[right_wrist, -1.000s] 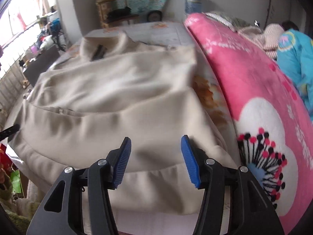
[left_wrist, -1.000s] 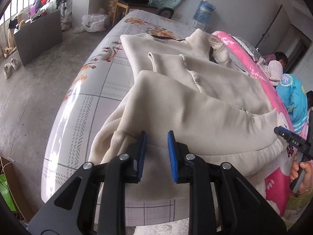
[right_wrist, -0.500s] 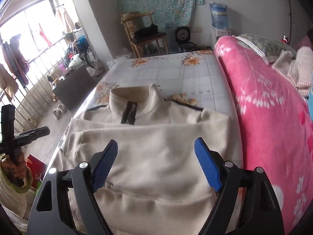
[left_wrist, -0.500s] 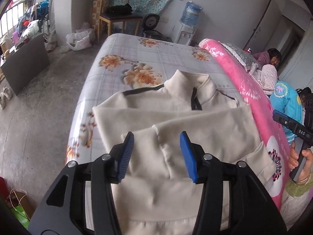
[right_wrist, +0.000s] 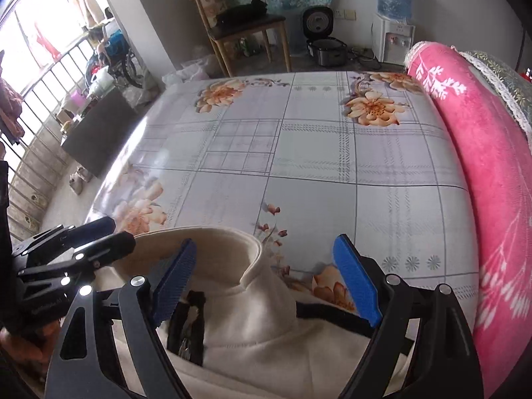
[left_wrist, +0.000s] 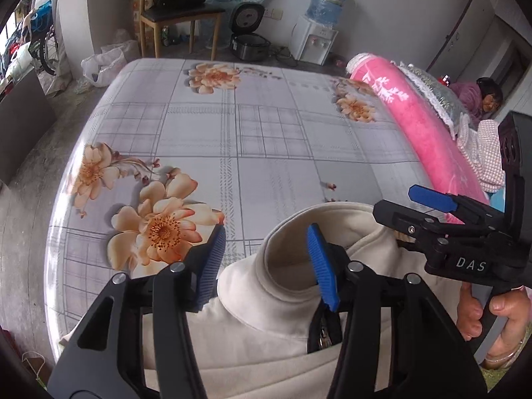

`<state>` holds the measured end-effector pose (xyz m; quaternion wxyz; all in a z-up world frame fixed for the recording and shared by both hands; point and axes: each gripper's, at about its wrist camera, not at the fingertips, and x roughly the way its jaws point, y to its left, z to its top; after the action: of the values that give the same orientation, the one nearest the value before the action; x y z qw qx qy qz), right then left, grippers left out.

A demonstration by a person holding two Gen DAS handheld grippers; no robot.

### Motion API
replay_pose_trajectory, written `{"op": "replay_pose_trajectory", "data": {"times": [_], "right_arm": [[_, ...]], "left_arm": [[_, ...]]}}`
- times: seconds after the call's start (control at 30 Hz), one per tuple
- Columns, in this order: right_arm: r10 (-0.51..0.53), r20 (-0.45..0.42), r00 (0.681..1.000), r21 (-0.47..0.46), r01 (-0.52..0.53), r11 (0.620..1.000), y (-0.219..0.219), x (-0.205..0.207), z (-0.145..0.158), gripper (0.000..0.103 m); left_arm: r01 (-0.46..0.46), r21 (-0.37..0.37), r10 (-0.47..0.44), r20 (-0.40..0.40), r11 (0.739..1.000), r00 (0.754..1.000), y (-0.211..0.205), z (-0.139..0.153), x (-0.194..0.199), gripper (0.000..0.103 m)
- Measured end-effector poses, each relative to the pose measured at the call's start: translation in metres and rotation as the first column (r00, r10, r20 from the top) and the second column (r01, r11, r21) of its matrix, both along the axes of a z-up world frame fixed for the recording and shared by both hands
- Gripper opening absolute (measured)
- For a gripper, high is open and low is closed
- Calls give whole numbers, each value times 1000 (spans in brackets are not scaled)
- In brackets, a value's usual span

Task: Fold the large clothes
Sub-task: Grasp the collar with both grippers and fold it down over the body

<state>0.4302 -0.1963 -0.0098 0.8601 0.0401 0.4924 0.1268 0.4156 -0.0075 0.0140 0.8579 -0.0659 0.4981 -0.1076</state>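
Note:
A cream fleece top [left_wrist: 266,316] with a stand-up collar and a dark zip lies on the near part of the bed; only its collar end shows. My left gripper [left_wrist: 264,232] hovers over the collar. Its jaws are closing, with the collar showing in the gap below, and the pads press on nothing. My right gripper [right_wrist: 266,241] hangs above the same collar [right_wrist: 232,249], and its wide jaws are opening, gripping nothing. Each tool appears in the other view: the right gripper [left_wrist: 394,199] in a hand, the left gripper [right_wrist: 123,232] at the left edge.
The bed's floral checked sheet [left_wrist: 266,149] stretches ahead. A rolled pink blanket [right_wrist: 482,166] runs along its right side, with a person [left_wrist: 485,99] lying beyond it. A wooden chair [right_wrist: 246,23], a rice cooker [left_wrist: 249,46] and a water dispenser [left_wrist: 316,40] stand on the floor past the bed.
Both grippers have travelled from the garment's near hem forward along it to the collar. Both pairs of jaws stand wider than a second ago.

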Motion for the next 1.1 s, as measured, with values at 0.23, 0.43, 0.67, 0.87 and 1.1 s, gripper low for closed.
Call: {"op": "replay_pose_trajectory", "data": {"times": [0.23, 0.43, 0.67, 0.87, 1.1], "right_arm": [[32, -101, 994, 9, -31, 999, 1, 3, -33, 19], [128, 54, 990, -69, -124, 990, 11, -59, 17, 14], [211, 137, 968, -92, -200, 975, 6, -139, 34, 14], [218, 58, 974, -113, -211, 971, 4, -172, -25, 14], [275, 51, 960, -76, -271, 960, -2, -208, 6, 43]], "left_arm": [[34, 4, -34, -30, 999, 999, -1, -22, -7, 11], [116, 16, -117, 85, 993, 990, -5, 17, -52, 8], [208, 64, -215, 157, 976, 964, -3, 30, -129, 8], [223, 92, -232, 103, 970, 967, -6, -18, -160, 8], [246, 115, -258, 104, 962, 961, -7, -30, -172, 8]]}}
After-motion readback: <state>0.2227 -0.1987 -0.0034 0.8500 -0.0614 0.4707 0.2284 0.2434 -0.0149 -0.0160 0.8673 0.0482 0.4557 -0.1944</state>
